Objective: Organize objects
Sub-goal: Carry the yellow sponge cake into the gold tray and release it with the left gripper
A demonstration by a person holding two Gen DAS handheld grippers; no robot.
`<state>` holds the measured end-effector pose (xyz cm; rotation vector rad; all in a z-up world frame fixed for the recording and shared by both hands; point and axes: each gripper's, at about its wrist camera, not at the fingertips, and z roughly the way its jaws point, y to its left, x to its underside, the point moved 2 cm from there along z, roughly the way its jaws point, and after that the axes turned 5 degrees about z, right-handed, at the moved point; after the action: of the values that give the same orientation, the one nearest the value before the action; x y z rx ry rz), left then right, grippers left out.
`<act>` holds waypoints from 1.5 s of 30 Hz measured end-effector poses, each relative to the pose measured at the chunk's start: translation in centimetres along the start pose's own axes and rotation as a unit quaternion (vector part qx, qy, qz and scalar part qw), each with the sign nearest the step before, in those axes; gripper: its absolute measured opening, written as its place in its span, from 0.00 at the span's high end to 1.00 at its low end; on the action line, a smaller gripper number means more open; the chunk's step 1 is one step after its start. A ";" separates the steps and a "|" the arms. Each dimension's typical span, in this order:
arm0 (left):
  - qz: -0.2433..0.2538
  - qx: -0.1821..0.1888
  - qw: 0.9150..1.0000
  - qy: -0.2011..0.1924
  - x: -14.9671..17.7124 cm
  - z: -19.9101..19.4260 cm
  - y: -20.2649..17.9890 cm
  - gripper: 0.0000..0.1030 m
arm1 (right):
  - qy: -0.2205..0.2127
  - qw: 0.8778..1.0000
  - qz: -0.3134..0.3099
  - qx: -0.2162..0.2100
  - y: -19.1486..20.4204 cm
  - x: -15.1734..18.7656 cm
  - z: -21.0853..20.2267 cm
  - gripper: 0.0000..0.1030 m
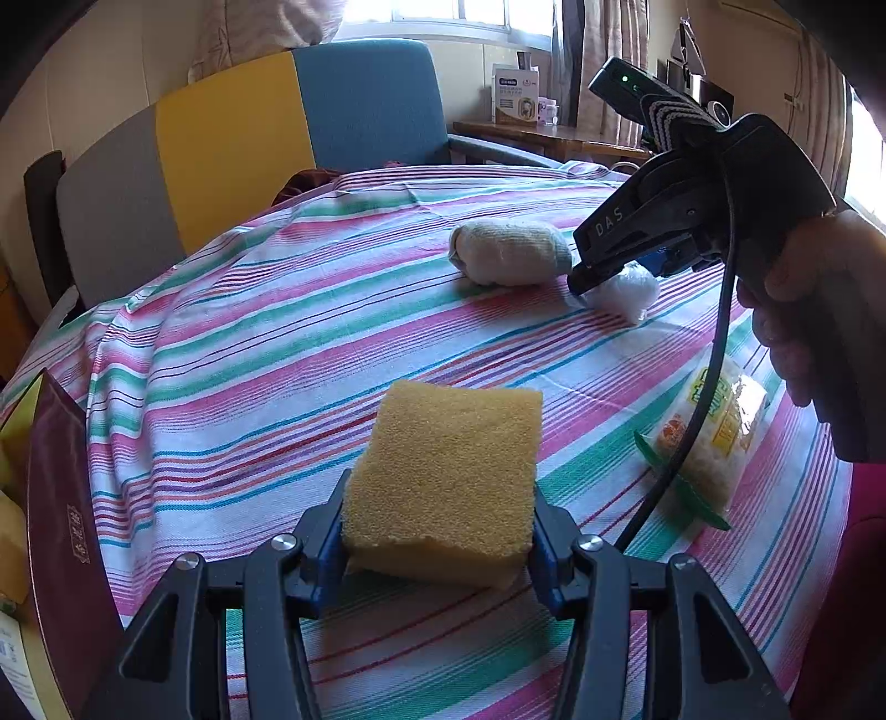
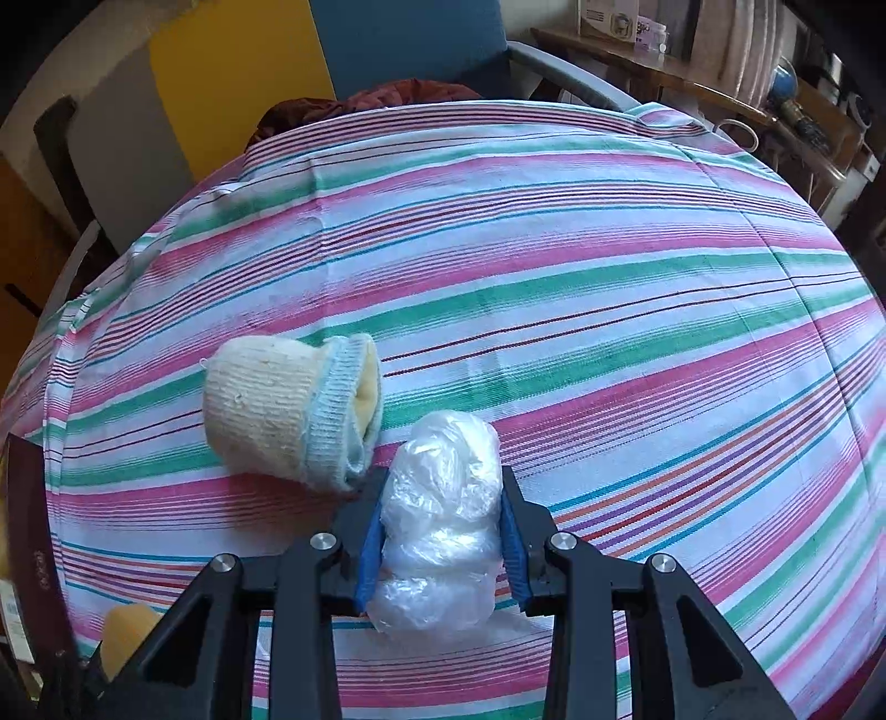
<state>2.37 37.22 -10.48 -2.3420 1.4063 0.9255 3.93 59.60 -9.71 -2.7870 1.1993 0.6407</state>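
Crinkled clear plastic bundle [image 2: 443, 520], long axis pointing away along my right gripper [image 2: 441, 531], sits clenched on the striped desk [image 2: 609, 277]; left gripper [image 1: 440, 531], angled down, clamps the yellow rectangular sponge [image 1: 448, 476].

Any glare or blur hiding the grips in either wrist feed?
Left wrist view: window blown out, sponge sharp. Right wrist view: sheen on the plastic bag, grip readable; left edge by the dark red box smeared. Both bow the striped cloth.

A lived-in home room: a counter under a pink-and-green striped cotton cloth [image 2: 554, 266], a grey, yellow and blue upholstered armchair [image 1: 249, 138], beige patterned window curtains [image 1: 603, 61].
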 end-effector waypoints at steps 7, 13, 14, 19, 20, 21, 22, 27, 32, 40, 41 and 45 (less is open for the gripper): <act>-0.001 -0.002 1.000 0.001 0.0 -0.1 -0.1 0.48 | 0.000 1.000 -0.013 0.007 0.1 0.1 0.0 0.64; -0.001 -0.005 1.000 0.003 -0.1 -0.2 -0.1 0.50 | -0.011 0.999 -0.026 0.015 0.6 -0.2 0.5 0.64; -0.003 -0.009 1.000 0.003 -0.1 -0.3 -0.1 0.51 | -0.013 0.999 -0.028 0.016 0.7 0.0 0.3 0.64; -0.017 -0.006 1.000 -0.005 -0.6 -2.0 0.1 0.51 | -0.022 0.999 -0.036 0.018 0.8 0.0 0.4 0.64; -0.018 -0.004 1.000 -0.008 -0.9 -2.6 0.1 0.51 | -0.023 0.999 -0.038 0.019 0.9 0.0 0.4 0.64; -0.020 -0.004 1.000 -0.015 -1.2 -3.4 0.1 0.51 | -0.025 0.999 -0.039 0.020 1.0 0.2 0.2 0.64; -0.022 -0.005 1.000 -0.019 -1.3 -3.8 0.1 0.51 | -0.027 0.999 -0.040 0.019 0.9 0.1 0.2 0.64; -0.038 -0.013 0.999 -0.035 -2.1 -6.8 0.7 0.50 | -0.035 0.998 -0.046 0.022 1.1 0.3 0.2 0.64; -0.062 -0.026 0.997 -0.049 -2.2 -9.6 2.2 0.50 | -0.042 0.998 -0.050 0.023 1.2 0.3 0.3 0.64; -0.085 -0.054 0.993 -0.069 -1.3 -13.6 4.8 0.50 | -0.053 0.996 -0.061 0.029 1.4 0.6 0.2 0.64; -0.091 -0.057 0.992 -0.069 -1.1 -14.1 5.3 0.50 | -0.055 0.996 -0.062 0.029 1.3 0.5 0.2 0.64; -0.120 -0.068 0.988 -0.064 0.2 -15.3 7.6 0.50 | -0.060 0.996 -0.067 0.029 1.3 0.7 0.2 0.64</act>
<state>1.86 25.38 1.85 -2.4313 1.0152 1.1080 3.33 58.24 -9.94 -2.7084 0.9847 0.7384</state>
